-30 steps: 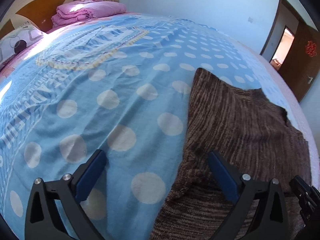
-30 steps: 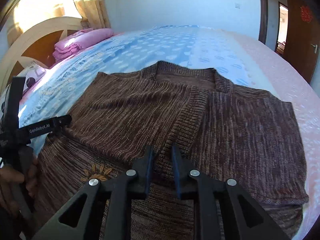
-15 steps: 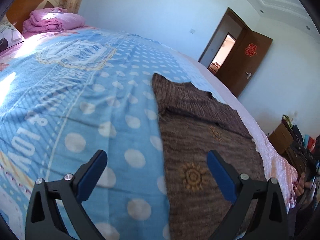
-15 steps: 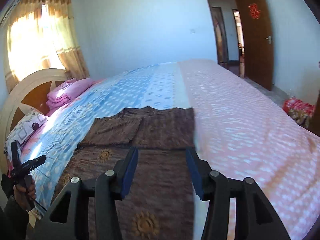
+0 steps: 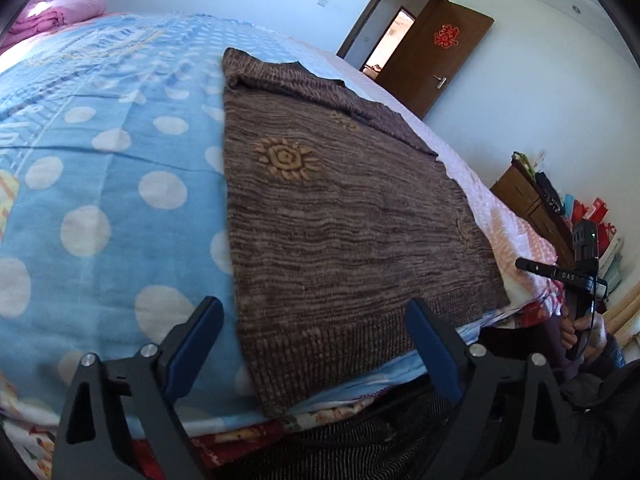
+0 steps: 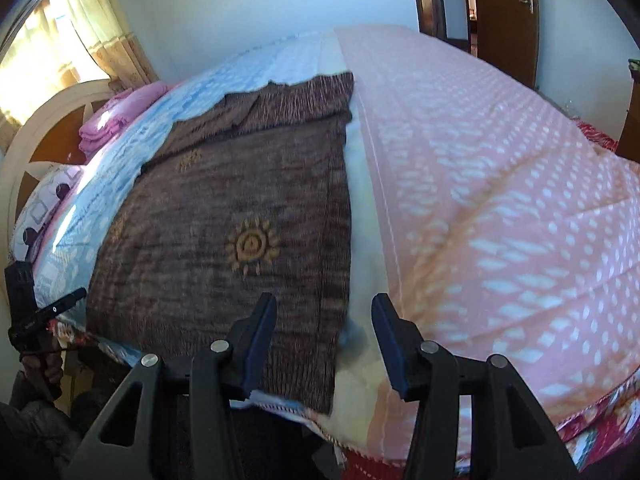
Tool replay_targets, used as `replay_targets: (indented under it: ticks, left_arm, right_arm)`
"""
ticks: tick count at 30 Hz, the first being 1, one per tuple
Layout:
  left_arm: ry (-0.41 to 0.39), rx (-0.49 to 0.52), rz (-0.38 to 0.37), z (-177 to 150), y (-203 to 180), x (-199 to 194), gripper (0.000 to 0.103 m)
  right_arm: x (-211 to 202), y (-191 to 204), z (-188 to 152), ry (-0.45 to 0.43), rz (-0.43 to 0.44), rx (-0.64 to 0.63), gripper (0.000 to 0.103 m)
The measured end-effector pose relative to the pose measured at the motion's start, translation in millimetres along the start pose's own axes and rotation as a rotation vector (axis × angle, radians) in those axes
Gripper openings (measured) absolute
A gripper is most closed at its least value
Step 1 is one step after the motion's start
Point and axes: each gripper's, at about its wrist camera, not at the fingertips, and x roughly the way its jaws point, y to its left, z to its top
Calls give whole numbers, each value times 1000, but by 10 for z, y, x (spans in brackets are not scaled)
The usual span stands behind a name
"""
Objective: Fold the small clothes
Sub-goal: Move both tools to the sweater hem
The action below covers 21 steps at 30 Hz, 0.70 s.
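Left wrist view gives us one brown knitted sweater (image 5: 344, 216) lying flat on the bed (image 5: 100, 184), near its front edge, on the blue polka-dot sheet (image 5: 80, 152). We count two clear sun motifs on the knit, one nearer each side. The top part of the sweater, at the far end, is folded down over the body.

Our left hand-held gripper (image 5: 316, 344) hangs over the sweater's near left corner, jaws wide and closing slightly; the ribbed hem lies under the gap, but the pads do not press on it. Our right hand-held gripper (image 6: 324, 340) stands half open over the near right corner, where brown knit meets a pale strip and the pink patterned cover (image 6: 500, 200); it grips nothing.

We count one stack of folded pink bedding (image 6: 108, 120) at the headboard (image 6: 48, 136), one pillow (image 6: 44, 208), one curtained window (image 6: 60, 32) and one open wooden door (image 5: 436, 56) bearing one red ornament. No containers are visible to us.
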Motion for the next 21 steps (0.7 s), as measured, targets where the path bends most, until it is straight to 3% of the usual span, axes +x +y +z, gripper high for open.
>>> replay_targets:
  ticks: [4,8,11,16,19,21]
  left_arm:
    - [22,6,18,-52,-75,18,91]
    - [64,4,36,-79,-85,40,82]
    - [96,12,32,-102,-96,39,73]
    - [132,22,36,-147,-89,17,68]
    - [125,-40,11,-146,6,37,68]
    - [115,-82,-1,-171,53,63,68]
  right_arm:
    - [222,68,-177,113,0,-18,51]
    - [298,195,-217,164,-82,-82,51]
    - [307,235,-256,192,-79,-97,51]
    - [320,275,-291,212,-91,-131,51]
    - [299,272,-267,219,-45,-117,51]
    - [303,276,-272,202,-66,-111,50]
